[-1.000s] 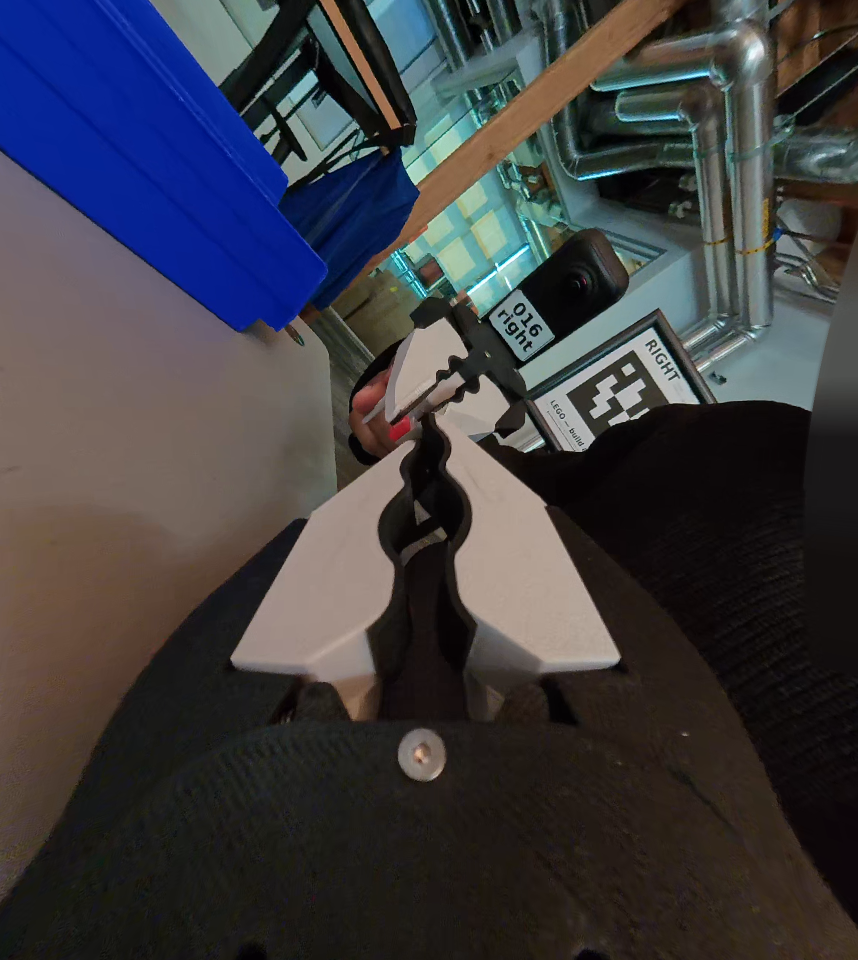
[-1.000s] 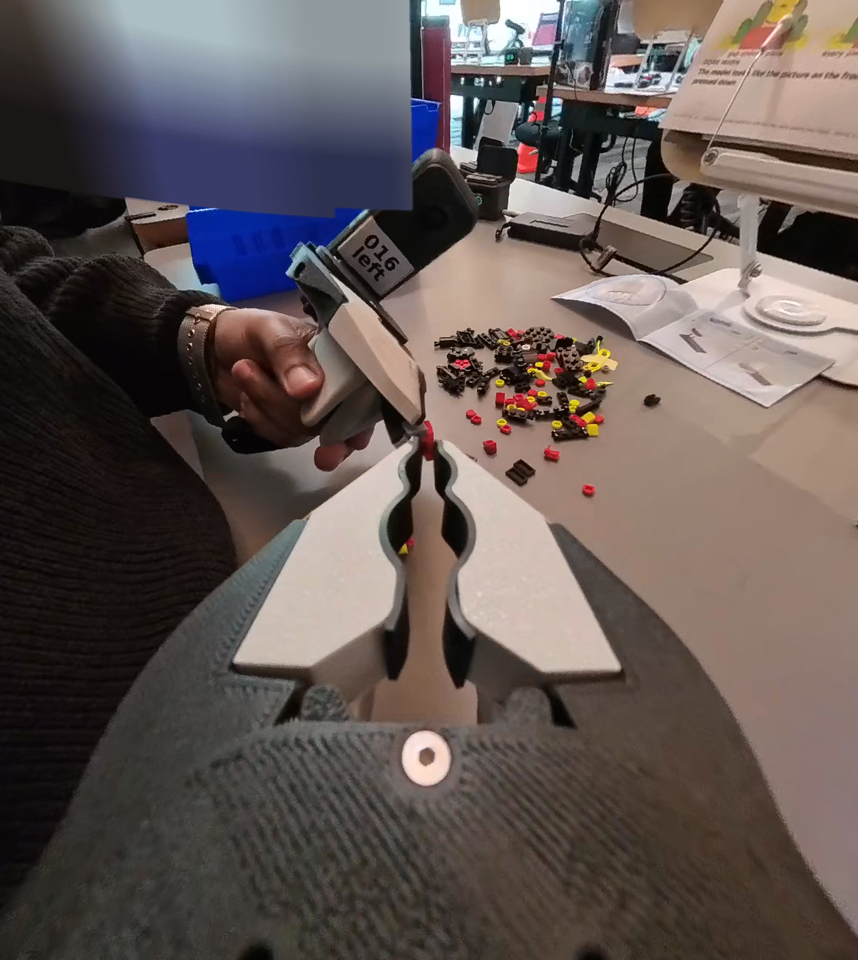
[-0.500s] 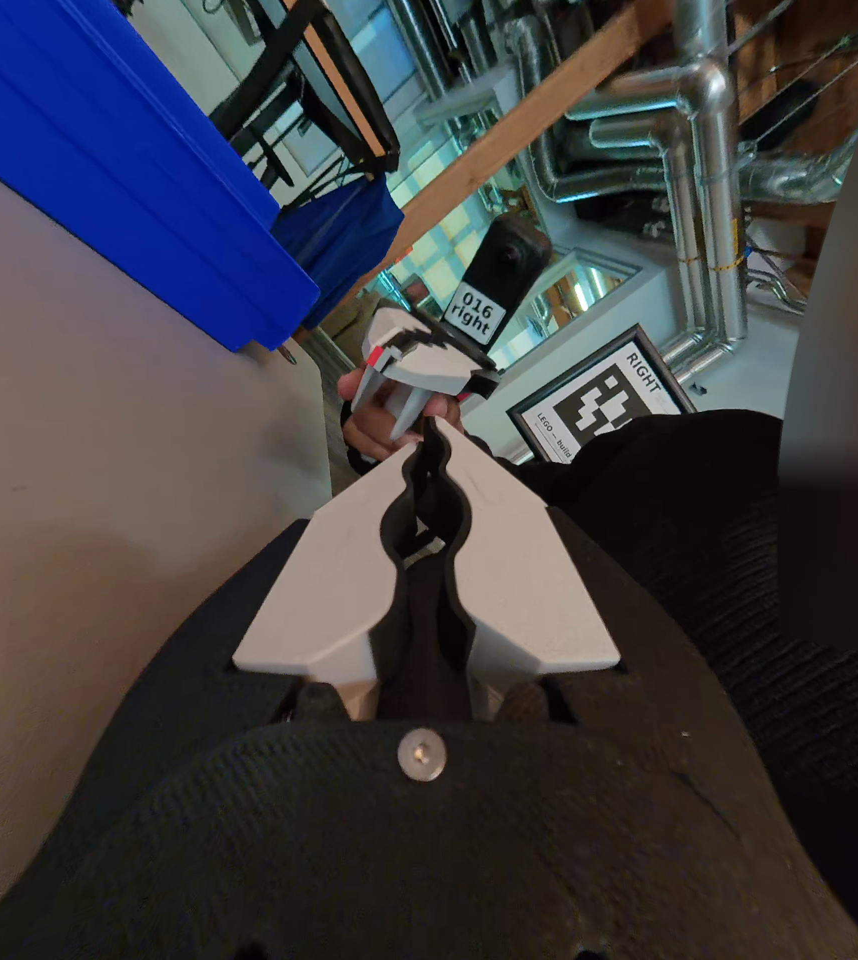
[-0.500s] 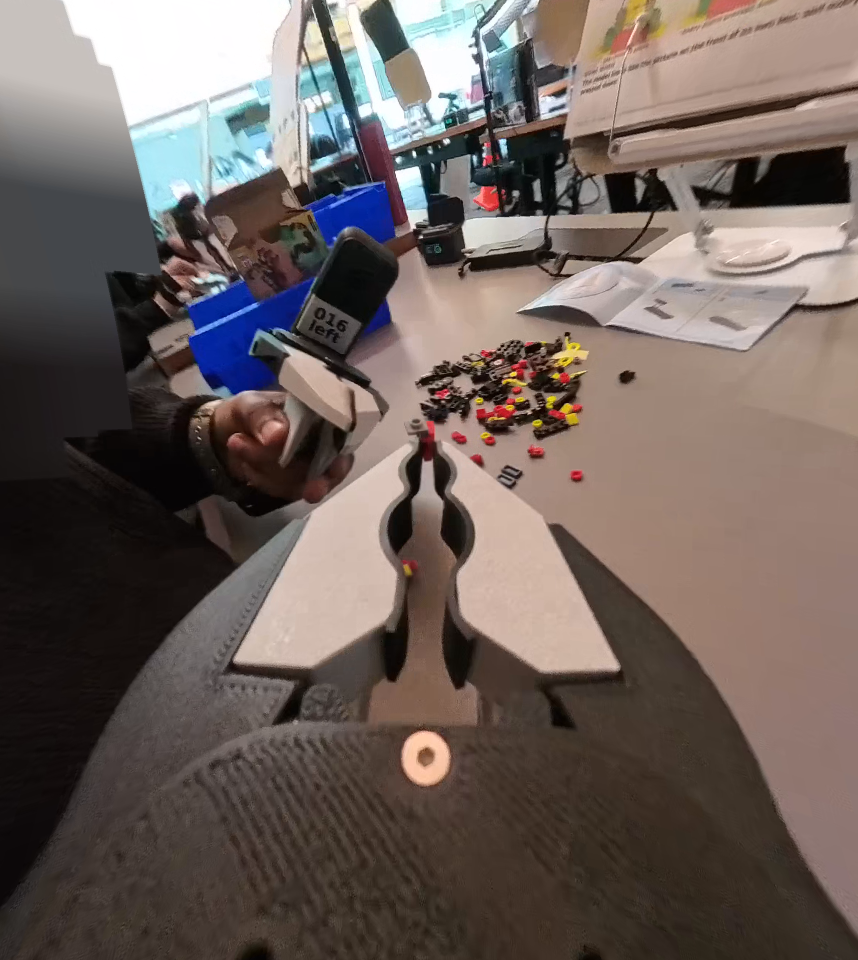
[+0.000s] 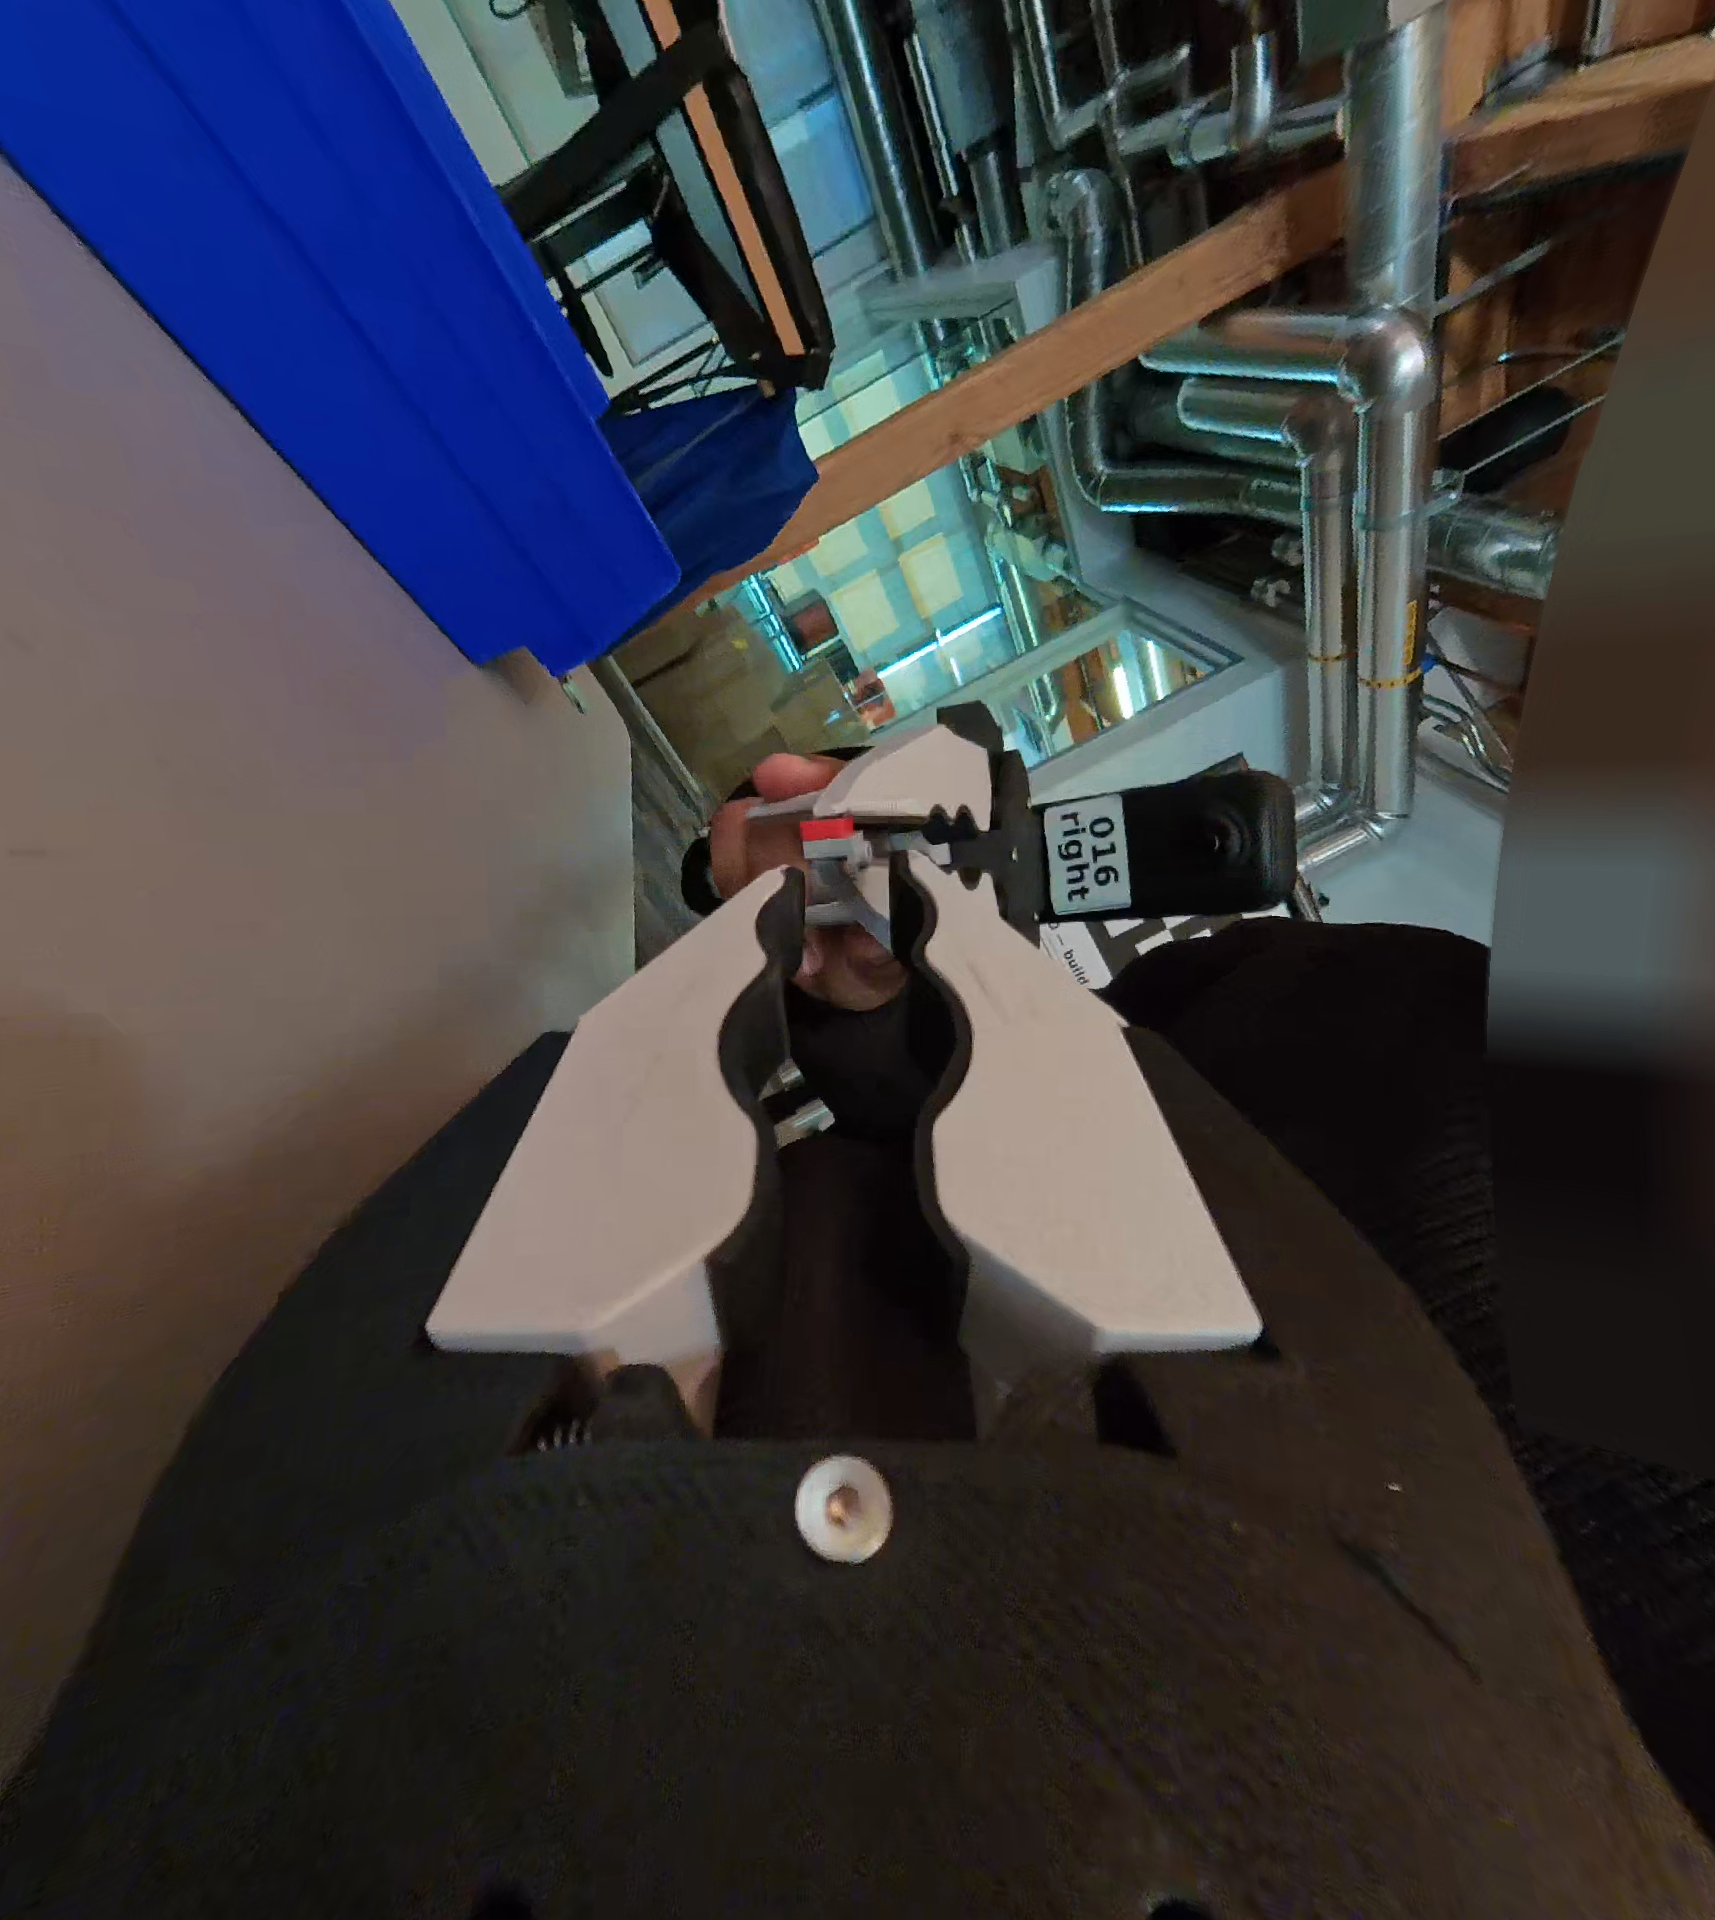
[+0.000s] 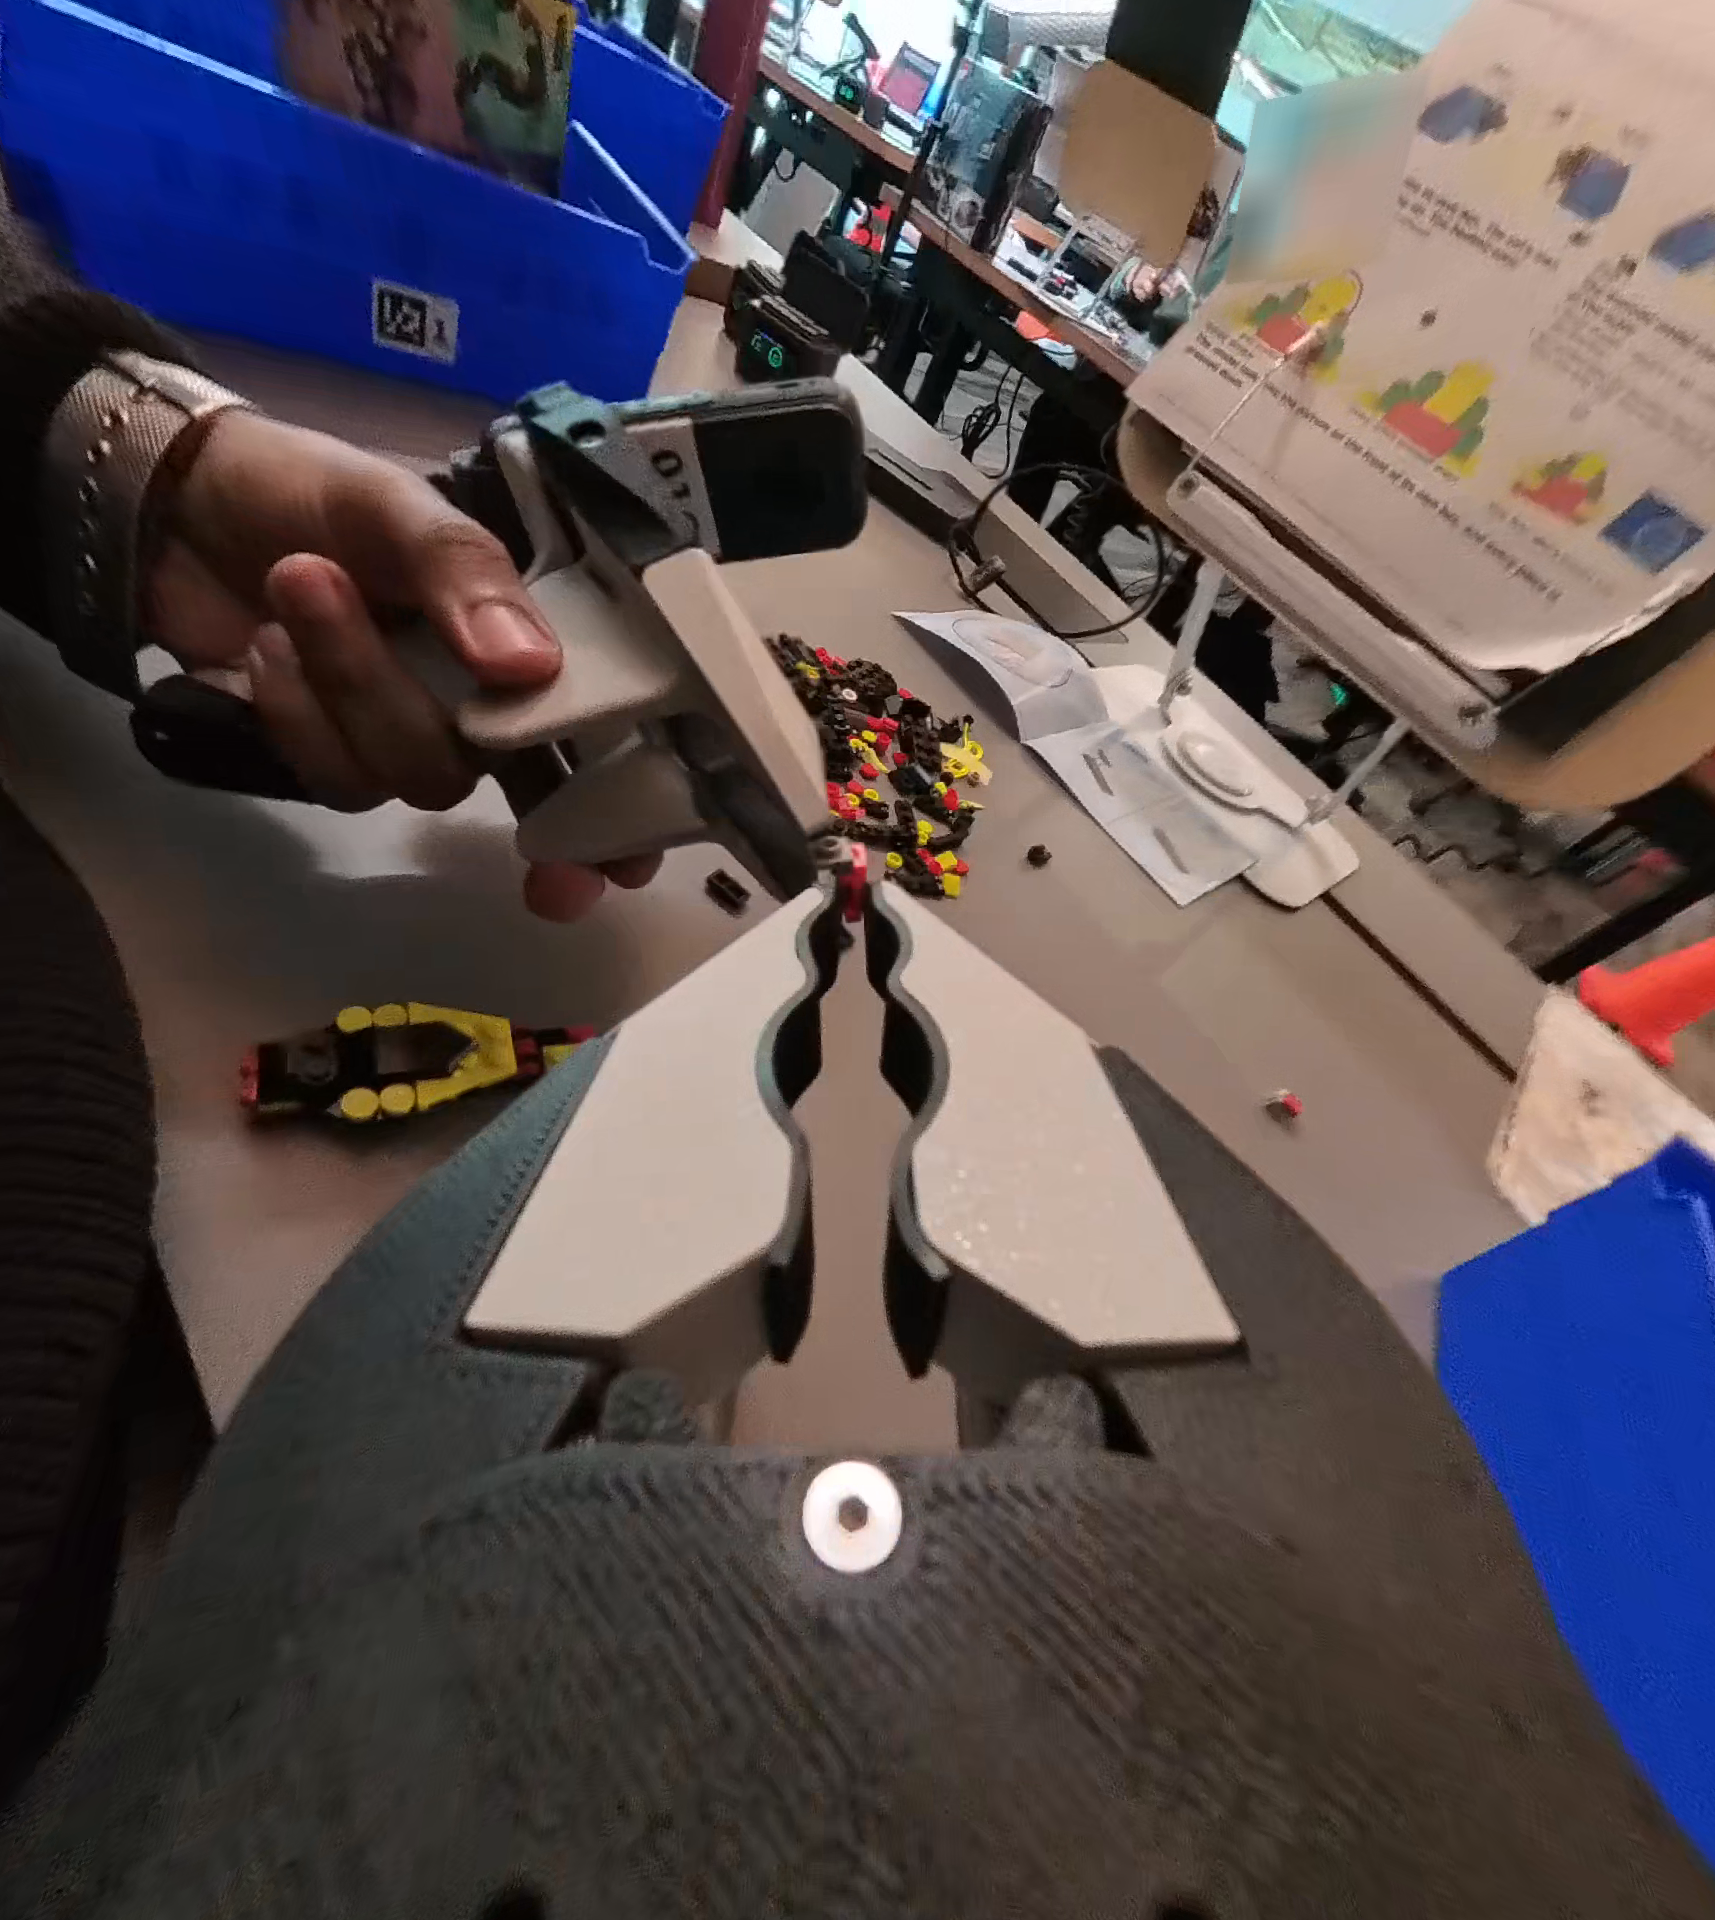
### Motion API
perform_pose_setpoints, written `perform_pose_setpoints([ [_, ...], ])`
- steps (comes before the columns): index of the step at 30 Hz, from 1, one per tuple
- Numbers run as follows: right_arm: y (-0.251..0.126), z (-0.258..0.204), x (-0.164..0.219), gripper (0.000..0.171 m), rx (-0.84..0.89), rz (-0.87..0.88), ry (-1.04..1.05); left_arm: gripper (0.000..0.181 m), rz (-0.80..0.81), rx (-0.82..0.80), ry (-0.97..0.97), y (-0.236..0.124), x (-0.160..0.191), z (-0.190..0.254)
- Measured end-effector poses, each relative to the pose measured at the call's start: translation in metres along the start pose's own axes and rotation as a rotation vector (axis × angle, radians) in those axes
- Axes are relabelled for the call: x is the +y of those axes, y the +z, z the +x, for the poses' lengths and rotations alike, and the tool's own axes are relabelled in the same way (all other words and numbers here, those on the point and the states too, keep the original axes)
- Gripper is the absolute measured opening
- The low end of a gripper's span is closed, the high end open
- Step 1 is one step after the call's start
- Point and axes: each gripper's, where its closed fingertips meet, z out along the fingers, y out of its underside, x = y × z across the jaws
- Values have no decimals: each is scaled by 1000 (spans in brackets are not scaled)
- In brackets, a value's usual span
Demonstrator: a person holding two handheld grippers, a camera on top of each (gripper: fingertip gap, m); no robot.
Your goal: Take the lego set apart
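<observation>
- Biggest risk as I see it: the red-and-grey bit [image 6: 851,871] is tiny and sits right at the very tips of the right gripper [image 6: 845,906]. If the two grippers pull or twist off-axis, I'd guess it pops out and flies off the table [image 6: 1144,997].
- The left gripper [image 5: 837,902] has its fingers spread a little, tips on either side of the grey half of the bit [image 5: 829,873], not clamped as far as I can see. Close them off-centre and they could just knock the bit loose instead of catching it.
- The right one's fingers are nearly together, pinching the red plate between the tips. The grey part sticks out past the tips toward the left gripper's fingers.
- Everything's up in the air above the table, so a drop means hunting for it. One stray red piece [image 6: 1281,1103] already lies off to the right of the right fingers.
- The half-stripped yellow-and-black model [image 6: 396,1055] lies on the table to the left of the right fingers, below the left hand [image 6: 333,623], apart from both grippers.
- The pile of loose pieces [image 6: 884,748] is beyond the fingertips, behind the left gripper.
</observation>
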Motion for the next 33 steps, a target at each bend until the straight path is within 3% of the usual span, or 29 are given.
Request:
perform_pose_setpoints([
  [1,0,-1,-1,3,11,1,-29,16,1,7,-4,0,0,1],
  [7,0,-6,-4,3,39,-12,-179,11,14,18,-20,0,-1,2],
  [12,0,-3,-9,3,42,3,-63,11,9,-18,41,1,-4,5],
  [17,0,-5,-9,3,88,-24,-181,10,16,14,-2,-1,-4,6],
  [24,0,-3,-11,3,113,-26,-203,21,24,-1,11,-2,-5,4],
  [28,-1,1,-9,3,130,-39,-187,39,42,-13,6,-5,-9,0],
  [33,0,1,-7,3,109,-35,-171,29,9,18,15,-1,-2,6],
])
